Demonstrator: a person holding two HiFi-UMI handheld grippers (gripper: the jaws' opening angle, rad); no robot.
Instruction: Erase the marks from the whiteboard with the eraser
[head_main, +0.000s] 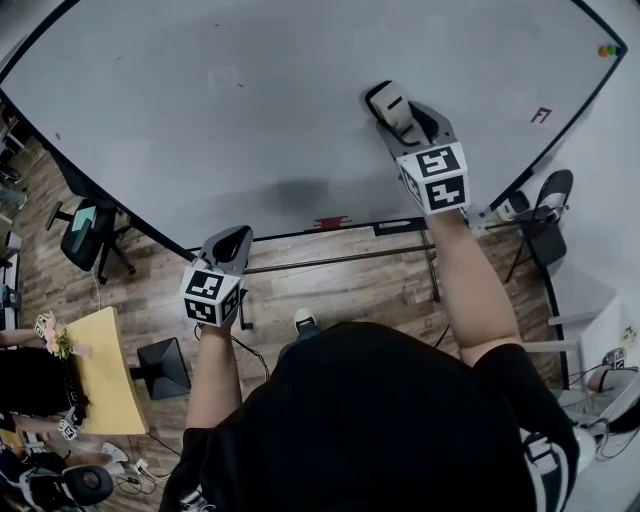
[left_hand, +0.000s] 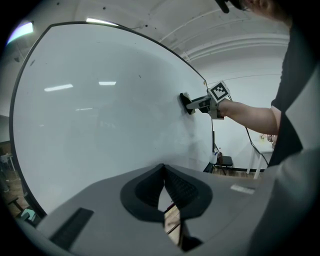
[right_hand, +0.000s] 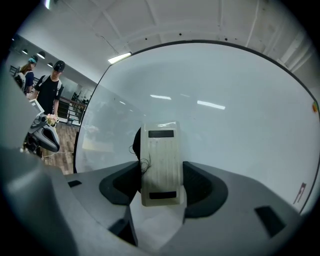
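Cream plastic eraser (right_hand: 160, 165) is clamped between the jaws of the right gripper (head_main: 398, 112), standing long way up, with its dark felt side flat against the whiteboard (head_main: 200, 100). From the head view that's the upper right part of the board. The felt is mostly hidden behind the eraser's body. Only a dark edge peeks out on the left, with a few loose threads.

Down low, the left gripper (left_hand: 164, 186) is squeezed closed on nothing, right by the board's bottom edge. Whether its tips actually touch the frame is impossible to tell.

As for marks, a small red scribble (head_main: 540, 115) sits near the board's right edge, well apart from the eraser and too tiny to read. There's also a faint grey smudge (head_main: 300, 192) low in the middle, which could be residue or shadow. A red object (head_main: 330, 222) lies on the tray (head_main: 400, 227) under the board, too blurry to name. Coloured magnets (head_main: 608, 50) cluster at the far right corner. The board's top is cut off in the head view. Two people (right_hand: 50, 85) stand off to the left in the right gripper view.
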